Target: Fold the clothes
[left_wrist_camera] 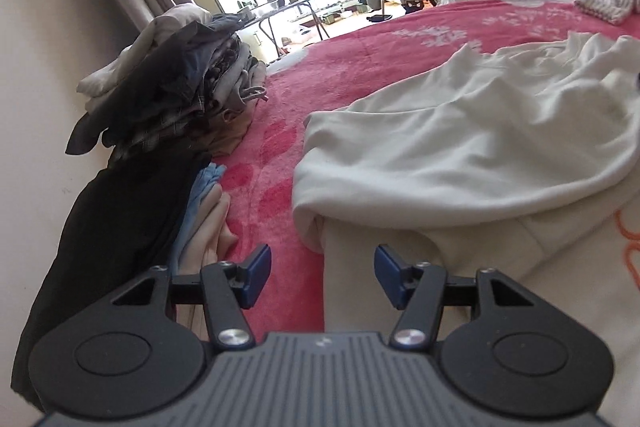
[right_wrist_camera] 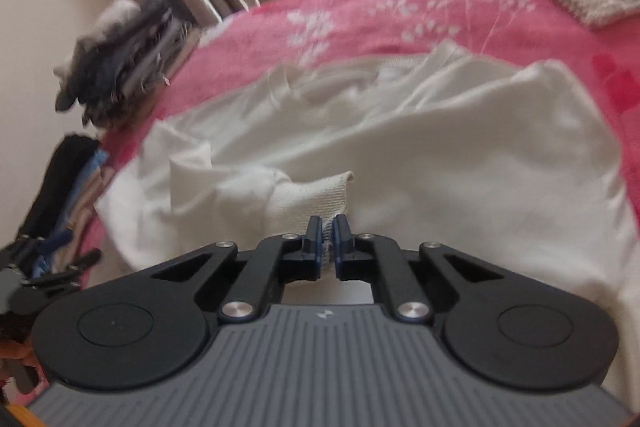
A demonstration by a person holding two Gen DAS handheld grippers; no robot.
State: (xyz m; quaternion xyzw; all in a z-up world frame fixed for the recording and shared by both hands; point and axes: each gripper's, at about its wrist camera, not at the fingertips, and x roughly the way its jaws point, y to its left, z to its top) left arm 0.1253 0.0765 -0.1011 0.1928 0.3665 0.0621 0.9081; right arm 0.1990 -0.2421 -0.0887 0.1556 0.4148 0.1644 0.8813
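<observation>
A white sweatshirt [left_wrist_camera: 460, 143] lies spread and partly folded on the pink bed cover [left_wrist_camera: 360, 51]; it has an orange print at the right edge [left_wrist_camera: 628, 239]. My left gripper [left_wrist_camera: 322, 277] is open and empty, low over the sweatshirt's near left edge. In the right wrist view the sweatshirt [right_wrist_camera: 460, 155] fills the middle. My right gripper [right_wrist_camera: 328, 241] is shut on its ribbed cuff [right_wrist_camera: 316, 195] and holds the sleeve up over the body. The left gripper shows blurred at the far left [right_wrist_camera: 48, 267].
A tall pile of folded dark and grey clothes [left_wrist_camera: 180, 83] stands by the wall on the left, with a black garment [left_wrist_camera: 116, 235] and pale folded items [left_wrist_camera: 208, 223] nearer. A knitted striped item [left_wrist_camera: 604, 1] lies far right. The bed cover [right_wrist_camera: 400, 7] continues beyond the sweatshirt.
</observation>
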